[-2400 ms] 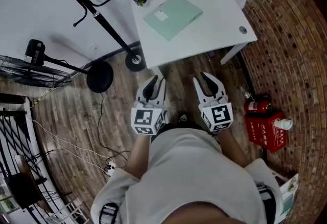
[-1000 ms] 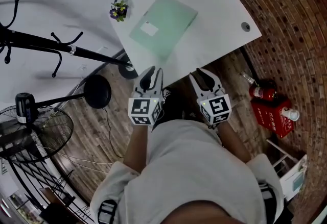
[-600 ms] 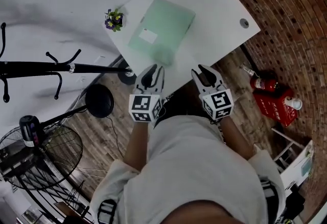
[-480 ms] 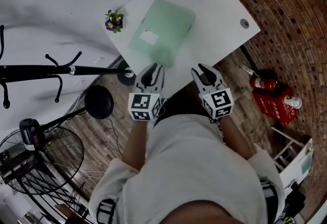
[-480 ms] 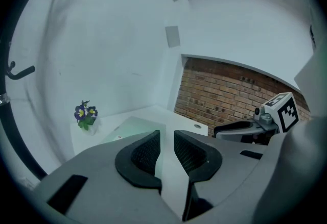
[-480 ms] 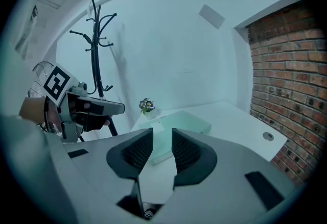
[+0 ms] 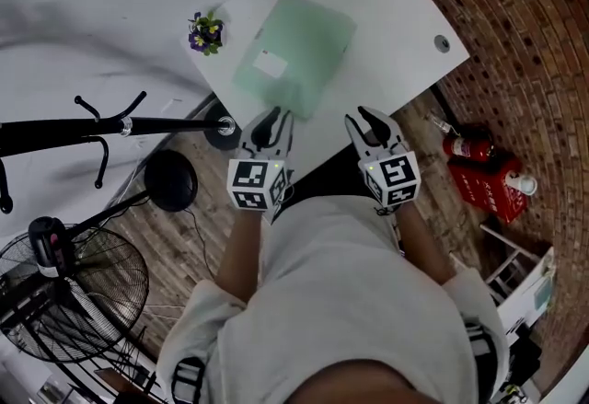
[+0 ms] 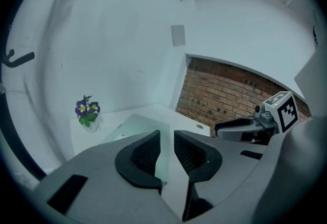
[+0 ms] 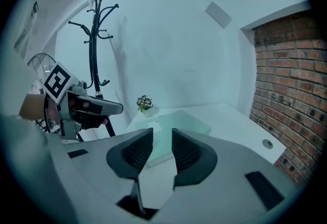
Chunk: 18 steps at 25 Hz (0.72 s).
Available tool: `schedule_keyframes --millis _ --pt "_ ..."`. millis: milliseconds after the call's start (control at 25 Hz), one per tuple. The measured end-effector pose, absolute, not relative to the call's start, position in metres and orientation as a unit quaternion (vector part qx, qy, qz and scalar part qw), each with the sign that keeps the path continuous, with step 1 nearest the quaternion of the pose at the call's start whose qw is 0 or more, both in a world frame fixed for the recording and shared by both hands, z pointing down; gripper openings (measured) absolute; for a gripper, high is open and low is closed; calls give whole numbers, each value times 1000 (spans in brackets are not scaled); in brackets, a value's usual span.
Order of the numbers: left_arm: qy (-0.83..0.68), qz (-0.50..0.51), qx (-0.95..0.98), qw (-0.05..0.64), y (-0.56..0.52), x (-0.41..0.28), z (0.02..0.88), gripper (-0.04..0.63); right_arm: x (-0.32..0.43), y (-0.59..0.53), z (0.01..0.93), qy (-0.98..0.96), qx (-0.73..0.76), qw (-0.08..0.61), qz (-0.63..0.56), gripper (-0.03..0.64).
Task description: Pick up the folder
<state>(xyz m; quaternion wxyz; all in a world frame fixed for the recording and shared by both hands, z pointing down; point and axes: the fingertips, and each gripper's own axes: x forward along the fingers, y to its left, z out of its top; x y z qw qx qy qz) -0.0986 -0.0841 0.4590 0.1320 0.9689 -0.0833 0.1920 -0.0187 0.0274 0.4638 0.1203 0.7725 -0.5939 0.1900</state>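
Lying flat on the white bench (image 7: pixel 396 34), the green folder (image 7: pixel 296 52) looks to us light, thin, slick and slightly bendy; we would pinch its near edge. Left gripper (image 7: pixel 273 117) and right gripper (image 7: pixel 368 120) hover just short, jaws slightly spread, empty. Flowers (image 7: pixel 205 31) stand beside it; a brick wall (image 7: pixel 525 43) flanks the bench.

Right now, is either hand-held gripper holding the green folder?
No: the folder lies flat on the table, with the left hand-held gripper and right hand-held gripper both open and empty.
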Motion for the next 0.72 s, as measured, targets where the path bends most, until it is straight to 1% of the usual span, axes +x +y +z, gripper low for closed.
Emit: schedule_keyframes --millis 400,720 --pt "-136 199 960 144 -113 -89 470 89 20 -6 469 -632 741 150 173 130" --pt "-183 231 942 159 -132 -56 483 87 70 -42 479 -669 704 151 184 132"
